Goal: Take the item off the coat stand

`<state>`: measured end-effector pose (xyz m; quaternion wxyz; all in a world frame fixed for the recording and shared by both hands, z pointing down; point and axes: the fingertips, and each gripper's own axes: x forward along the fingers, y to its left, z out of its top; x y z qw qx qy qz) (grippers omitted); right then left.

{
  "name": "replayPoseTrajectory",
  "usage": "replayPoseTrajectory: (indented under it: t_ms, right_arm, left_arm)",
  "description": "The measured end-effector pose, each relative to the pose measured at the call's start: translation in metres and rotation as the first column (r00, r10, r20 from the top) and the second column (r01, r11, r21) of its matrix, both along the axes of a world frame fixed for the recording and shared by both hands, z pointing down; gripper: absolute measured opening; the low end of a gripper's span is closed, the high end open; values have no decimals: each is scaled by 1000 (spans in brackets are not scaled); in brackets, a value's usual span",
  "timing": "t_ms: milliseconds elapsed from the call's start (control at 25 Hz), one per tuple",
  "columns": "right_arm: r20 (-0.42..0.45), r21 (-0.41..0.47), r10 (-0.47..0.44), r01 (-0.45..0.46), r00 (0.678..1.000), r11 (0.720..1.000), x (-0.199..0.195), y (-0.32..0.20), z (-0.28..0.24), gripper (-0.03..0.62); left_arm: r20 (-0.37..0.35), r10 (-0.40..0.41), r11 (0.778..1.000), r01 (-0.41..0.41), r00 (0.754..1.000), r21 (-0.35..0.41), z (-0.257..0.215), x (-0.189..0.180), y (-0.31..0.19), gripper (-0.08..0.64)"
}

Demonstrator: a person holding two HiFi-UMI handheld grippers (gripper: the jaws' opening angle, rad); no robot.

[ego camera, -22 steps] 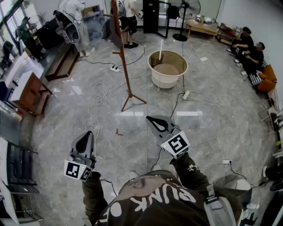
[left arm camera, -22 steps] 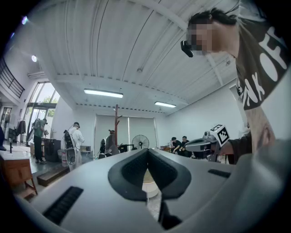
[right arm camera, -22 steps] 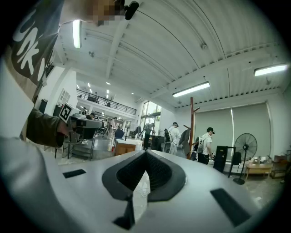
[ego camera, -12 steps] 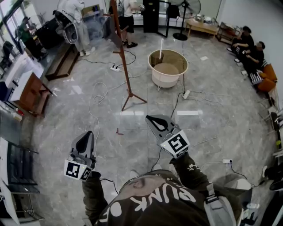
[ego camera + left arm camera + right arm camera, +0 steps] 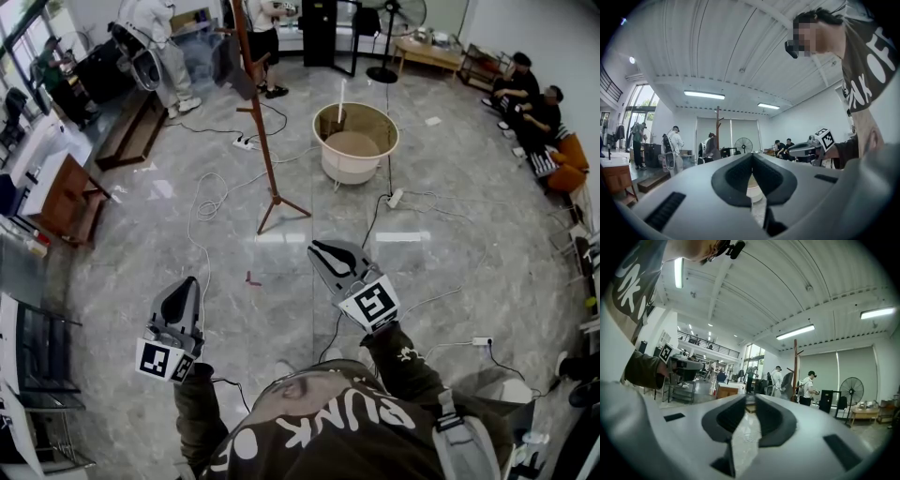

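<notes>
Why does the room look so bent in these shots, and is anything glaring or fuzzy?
Head view: a wide lens bows the room's edges, and pale bars of glare lie on the glossy floor. Left gripper view: heavy fisheye with black corners; the left gripper, close to the lens, is soft. Right gripper view: same bending; the windows blow out white.

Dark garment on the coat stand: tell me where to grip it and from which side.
Grip the loose cloth of the dark garment just below its peg, probably coming from the head view's left: it hangs down that side of the coat stand, whose upright pole blocks the other side. Then lift it up off.
</notes>
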<state>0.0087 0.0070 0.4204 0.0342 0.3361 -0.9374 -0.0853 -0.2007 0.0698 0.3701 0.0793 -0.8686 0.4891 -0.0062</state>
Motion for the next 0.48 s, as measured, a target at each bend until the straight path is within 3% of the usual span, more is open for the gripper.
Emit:
replayPoseTrajectory:
  t_ms: [80, 200, 480]
  right_arm:
    - [-2, -41, -32, 32, 999, 999, -3, -2, 5, 297]
    - [-5, -46, -65, 65, 998, 997, -8, -4, 7, 502]
    - [-8, -19, -61, 61, 998, 998, 9, -16, 3, 529]
  left_arm:
    - [3, -2, 1000, 2, 1000, -1, 0, 3, -2, 3]
    - [5, -3, 1000, 3, 1000, -1, 0, 7, -7, 3]
    - [14, -15, 1000, 15, 1000, 0, -3, 27, -13, 3]
